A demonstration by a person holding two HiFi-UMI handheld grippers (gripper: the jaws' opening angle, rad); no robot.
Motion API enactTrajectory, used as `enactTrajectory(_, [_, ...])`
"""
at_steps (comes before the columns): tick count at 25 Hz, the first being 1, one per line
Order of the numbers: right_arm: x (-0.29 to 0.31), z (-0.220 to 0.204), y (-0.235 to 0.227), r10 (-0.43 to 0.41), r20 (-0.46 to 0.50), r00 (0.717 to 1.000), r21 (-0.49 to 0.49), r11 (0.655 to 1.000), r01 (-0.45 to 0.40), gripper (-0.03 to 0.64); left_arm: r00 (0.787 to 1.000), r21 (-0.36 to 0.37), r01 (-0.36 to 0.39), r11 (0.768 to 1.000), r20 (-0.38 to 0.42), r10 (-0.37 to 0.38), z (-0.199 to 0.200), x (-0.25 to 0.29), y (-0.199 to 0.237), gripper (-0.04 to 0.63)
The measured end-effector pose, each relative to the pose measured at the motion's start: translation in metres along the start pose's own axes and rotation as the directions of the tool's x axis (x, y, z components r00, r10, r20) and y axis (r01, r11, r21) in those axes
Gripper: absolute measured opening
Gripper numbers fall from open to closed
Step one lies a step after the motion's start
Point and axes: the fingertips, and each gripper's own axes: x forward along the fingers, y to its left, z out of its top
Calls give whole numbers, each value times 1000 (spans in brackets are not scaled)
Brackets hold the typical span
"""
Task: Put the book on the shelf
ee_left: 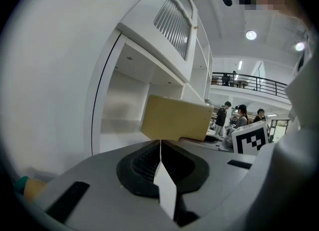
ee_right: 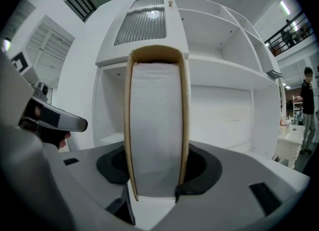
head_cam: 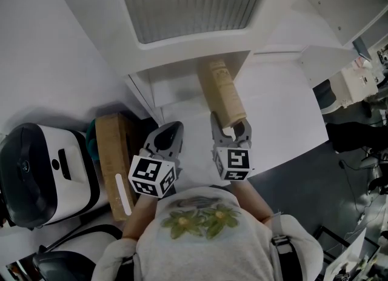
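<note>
Closest to the camera, at the bottom of the head view, the person's shirt (head_cam: 206, 237) is filling the frame. Just above it, the right gripper (head_cam: 230, 122) is clamping a tan book (head_cam: 221, 89) by its two covers, page edges facing that gripper's camera. The book's far end is reaching the lower opening of the white shelf (head_cam: 176, 86) at centre frame. The left gripper (head_cam: 171, 131) is hanging beside it, jaws pressed together on nothing.

Tan book (head_cam: 223, 95), white shelf (head_cam: 177, 87)
</note>
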Motion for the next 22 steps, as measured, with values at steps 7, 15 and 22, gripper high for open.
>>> enactTrajectory(7, [7,0,-1,-13,3,1000,-1,1000,13,241,1000,-5,1,1000,-4,-1,0,3,3,34])
enactTrajectory(15, [15,0,1,-12,-1,1000,1,1000,12,241,1000,-8,3,1000,-11,-3,-2,6,5,34])
enactTrajectory(22, [22,2,-1,-19,9,1000,-3,1000,19,241,1000,-6,9,1000,-12,-9,0,8,4,34])
